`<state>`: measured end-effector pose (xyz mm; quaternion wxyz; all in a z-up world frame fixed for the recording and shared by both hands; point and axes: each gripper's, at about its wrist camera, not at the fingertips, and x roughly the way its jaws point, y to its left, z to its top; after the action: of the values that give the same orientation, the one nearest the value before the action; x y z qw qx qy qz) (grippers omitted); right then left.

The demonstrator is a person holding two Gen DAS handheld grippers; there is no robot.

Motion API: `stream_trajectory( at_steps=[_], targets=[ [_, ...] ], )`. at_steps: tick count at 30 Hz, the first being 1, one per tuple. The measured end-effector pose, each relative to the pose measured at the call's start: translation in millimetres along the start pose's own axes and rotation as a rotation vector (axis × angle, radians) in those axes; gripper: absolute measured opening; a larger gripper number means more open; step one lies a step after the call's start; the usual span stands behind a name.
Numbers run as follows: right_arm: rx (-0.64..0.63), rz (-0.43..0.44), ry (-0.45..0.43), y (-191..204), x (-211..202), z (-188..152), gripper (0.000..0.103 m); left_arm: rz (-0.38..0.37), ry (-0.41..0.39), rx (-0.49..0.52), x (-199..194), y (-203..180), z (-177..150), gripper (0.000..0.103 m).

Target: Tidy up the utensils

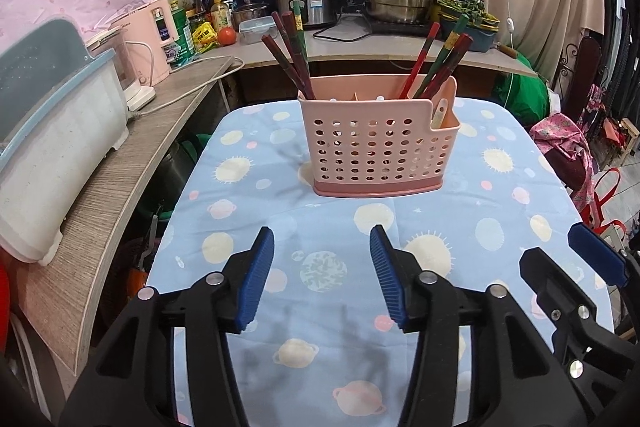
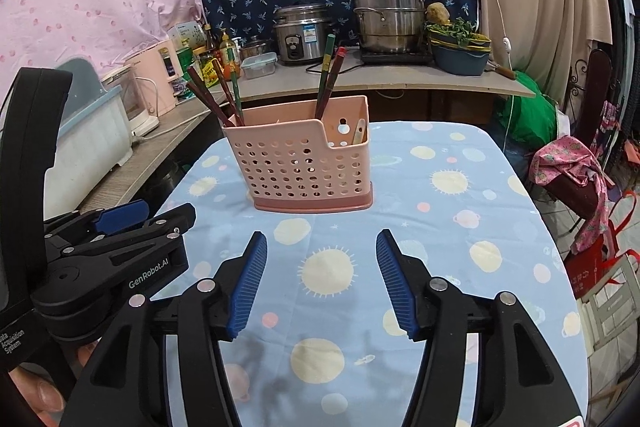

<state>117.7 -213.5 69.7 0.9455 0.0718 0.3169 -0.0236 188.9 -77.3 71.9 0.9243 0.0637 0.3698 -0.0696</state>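
Chopsticks, lacquered dark red and green, stand in two bunches inside a pink perforated plastic caddy (image 1: 378, 147): one bunch (image 1: 290, 53) leans out of the left end, the other (image 1: 438, 61) fans out of the right. A pale spoon-like handle (image 1: 439, 113) pokes up from the low front pocket at the caddy's right corner. The caddy sits upright near the far middle of a table covered with a light-blue cloth printed with suns and planets (image 1: 320, 307).

Both tools hang over the near part of the cloth, well short of the caddy. The left gripper (image 1: 322, 279) has its blue ribbed pads spread wide with nothing between them. The right gripper (image 2: 322, 283) is likewise spread and empty, just beside its partner.

No loose utensil lies on the visible cloth, so the sorting looks either finished or paused between picks; I cannot tell which from these views. If regrouping is intended, the next move calls for reaching forward and up to a chopstick's exposed upper shaft, closing squarely across it, and lifting along its lean so the light caddy does not tip or slide.
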Motion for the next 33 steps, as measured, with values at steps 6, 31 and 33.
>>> stream_trajectory(
  at_steps=[6, 31, 33],
  targets=[
    [-0.001, -0.008, 0.002, 0, 2, -2, 0.072, 0.016, 0.005, -0.004, 5, 1, -1, 0.060],
    [0.040, -0.053, 0.021, -10, 13, -6, 0.097, 0.071, -0.004, -0.017, 13, 7, -3, 0.092],
    [0.039, -0.055, 0.021, -10, 13, -6, 0.097, 0.071, -0.002, -0.018, 14, 7, -4, 0.093]
  ],
)
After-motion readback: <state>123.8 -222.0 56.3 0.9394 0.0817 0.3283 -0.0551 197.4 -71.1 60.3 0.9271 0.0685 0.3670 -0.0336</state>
